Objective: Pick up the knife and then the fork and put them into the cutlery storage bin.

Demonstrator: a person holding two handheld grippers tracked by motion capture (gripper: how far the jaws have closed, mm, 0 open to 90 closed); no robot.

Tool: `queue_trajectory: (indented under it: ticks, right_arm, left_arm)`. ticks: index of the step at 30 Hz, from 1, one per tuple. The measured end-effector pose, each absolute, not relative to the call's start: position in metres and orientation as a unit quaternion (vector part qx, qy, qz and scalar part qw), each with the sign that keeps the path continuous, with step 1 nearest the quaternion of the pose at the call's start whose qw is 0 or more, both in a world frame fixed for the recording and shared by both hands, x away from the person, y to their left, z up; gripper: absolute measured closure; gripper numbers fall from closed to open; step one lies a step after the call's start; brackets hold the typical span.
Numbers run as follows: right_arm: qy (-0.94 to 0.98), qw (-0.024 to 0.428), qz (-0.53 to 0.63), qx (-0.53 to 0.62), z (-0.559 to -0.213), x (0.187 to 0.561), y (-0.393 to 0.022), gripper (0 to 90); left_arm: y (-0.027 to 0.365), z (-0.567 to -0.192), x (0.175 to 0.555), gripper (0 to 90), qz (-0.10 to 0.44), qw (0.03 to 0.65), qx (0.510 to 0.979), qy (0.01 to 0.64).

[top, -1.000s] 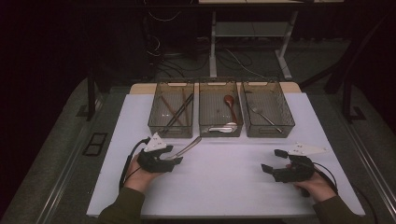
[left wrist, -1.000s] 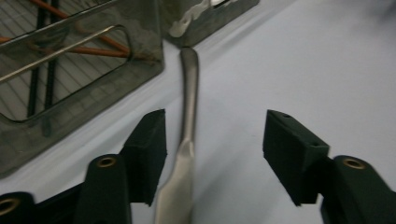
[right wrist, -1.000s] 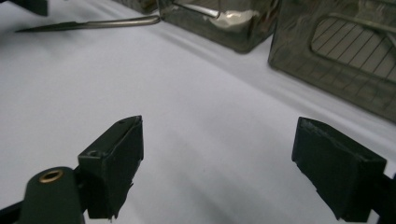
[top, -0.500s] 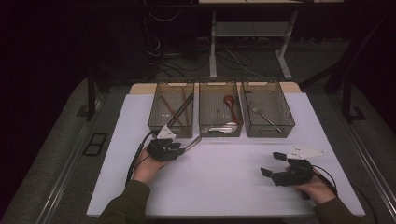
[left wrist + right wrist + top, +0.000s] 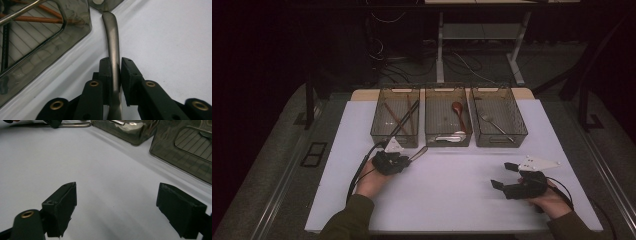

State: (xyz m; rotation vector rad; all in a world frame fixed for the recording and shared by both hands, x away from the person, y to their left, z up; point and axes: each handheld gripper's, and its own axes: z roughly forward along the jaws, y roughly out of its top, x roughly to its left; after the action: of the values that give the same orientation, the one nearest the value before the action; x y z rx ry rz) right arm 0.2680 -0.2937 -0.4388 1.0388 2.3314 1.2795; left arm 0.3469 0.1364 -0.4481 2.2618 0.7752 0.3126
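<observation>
Since a second ago, our left gripper (image 5: 404,159) has slid forward across the white table (image 5: 452,200) toward the bins, and its jaws have just been closing; they now pinch the handle of a metal utensil (image 5: 113,42) that lies flat on the table. From the left gripper view we see the handle running up between the two black pads, pressed on both sides, its far end reaching the gap between the left bin (image 5: 395,120) and the middle bin (image 5: 447,119). In the high view the utensil (image 5: 418,153) shows as a thin grey bar just ahead of the gripper, close to the front wall of the left bin.

We count three smoky, clear bins in a row at the far side of the table, unchanged from a second ago. The left one holds brown chopsticks (image 5: 397,119) with a dark stick laid across them; the middle one holds a brown spoon (image 5: 458,111) and a pale piece at its front wall; the right bin (image 5: 498,119) holds a metal fork (image 5: 492,123).

Our right gripper (image 5: 501,175) has kept its place near the table's right front corner, well apart from the bins. Its jaws stand wide, with bare table between them.
</observation>
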Motion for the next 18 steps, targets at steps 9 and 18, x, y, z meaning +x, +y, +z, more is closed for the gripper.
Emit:
queue_trajectory:
  ticks: [9,18]
  right_arm:
    - [0.806,0.139,0.444,0.366,-0.4388,0.2696,-0.2953,16.4]
    - [0.809,0.141,0.445,0.358,-0.4386,0.2698,-0.295,16.4]
  left_arm:
    - [0.1381,-0.4487,0.3481,79.3,0.113,0.364,0.873,0.305]
    - [0.1383,-0.4474,0.3471,79.5,0.107,0.366,0.874,0.301]
